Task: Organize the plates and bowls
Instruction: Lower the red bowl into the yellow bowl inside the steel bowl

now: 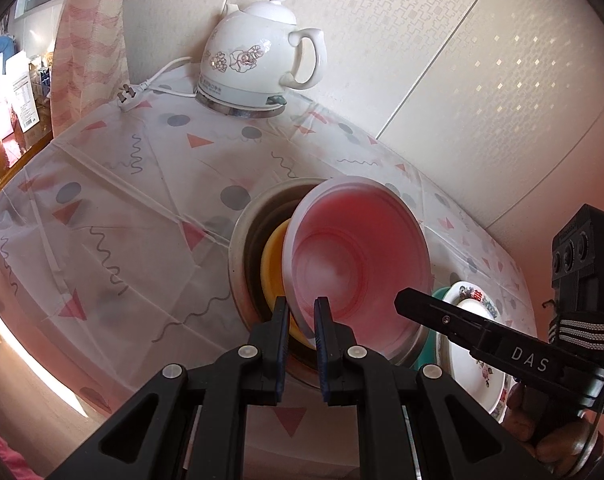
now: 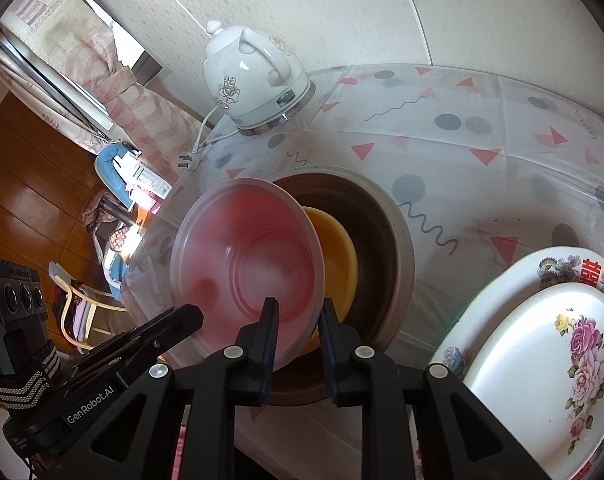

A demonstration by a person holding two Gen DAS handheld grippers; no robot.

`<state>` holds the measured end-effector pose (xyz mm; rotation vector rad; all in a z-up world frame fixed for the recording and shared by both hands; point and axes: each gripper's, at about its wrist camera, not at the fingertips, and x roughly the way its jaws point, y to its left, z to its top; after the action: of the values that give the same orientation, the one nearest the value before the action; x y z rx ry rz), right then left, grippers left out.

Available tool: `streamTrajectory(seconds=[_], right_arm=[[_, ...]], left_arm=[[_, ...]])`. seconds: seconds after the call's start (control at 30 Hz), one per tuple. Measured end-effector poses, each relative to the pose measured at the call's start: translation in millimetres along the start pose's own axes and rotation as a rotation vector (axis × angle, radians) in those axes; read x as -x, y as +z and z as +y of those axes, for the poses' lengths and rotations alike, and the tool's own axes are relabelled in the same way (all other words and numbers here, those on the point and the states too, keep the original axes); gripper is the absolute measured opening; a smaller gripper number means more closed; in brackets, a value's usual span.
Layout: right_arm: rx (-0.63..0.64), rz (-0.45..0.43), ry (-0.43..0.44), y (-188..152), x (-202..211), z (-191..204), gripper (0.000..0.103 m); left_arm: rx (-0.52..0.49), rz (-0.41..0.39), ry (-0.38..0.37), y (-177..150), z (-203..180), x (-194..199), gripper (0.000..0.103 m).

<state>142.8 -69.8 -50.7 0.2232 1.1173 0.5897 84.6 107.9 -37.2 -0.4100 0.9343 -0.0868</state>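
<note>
Tilted left hand-held gripper [image 1: 302, 316] on pink bowl [image 1: 353, 256]

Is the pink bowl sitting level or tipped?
Tipped: the pink bowl leans on edge, its far rim raised over the yellow bowl in the metal basin.

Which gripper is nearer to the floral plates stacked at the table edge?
Right. The right gripper straddles the pink bowl's rim, and the floral plates lie beside it on its outer side. The left gripper grips the bowl's opposite rim, farther from them.
</note>
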Motion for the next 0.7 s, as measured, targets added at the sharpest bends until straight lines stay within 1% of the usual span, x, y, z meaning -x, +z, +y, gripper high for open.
streamTrajectory(seconds=[0.13,0.27,0.4,0.57,0.7], right_arm=[[-0.007,-0.006,-0.005,-0.7,1.0,-1.9,0.021],[-0.001,-0.016,-0.028,-1.3,1.3,-2.0,0.021],[0.032,-0.023,-0.066,-1.4,-0.8,2.2,0.021],[0.082,-0.029,-0.124,-1.8,-3.9,7.2,0.016],[0.114,-0.037,-0.168,-2.0,-4.5,8.4,0.016]], left_arm=[[0.007,0.007,0.014,0.8,2.1,-4.1,0.012],[0.006,0.014,0.026,1.3,4.4,-8.7,0.012],[0.007,0.020,0.039,1.4,5.5,-11.7,0.013],[-0.005,0.013,0.052,2.5,5.6,-16.5,0.013],[-0.022,0.015,0.062,2.4,3.0,-21.6,0.013]])
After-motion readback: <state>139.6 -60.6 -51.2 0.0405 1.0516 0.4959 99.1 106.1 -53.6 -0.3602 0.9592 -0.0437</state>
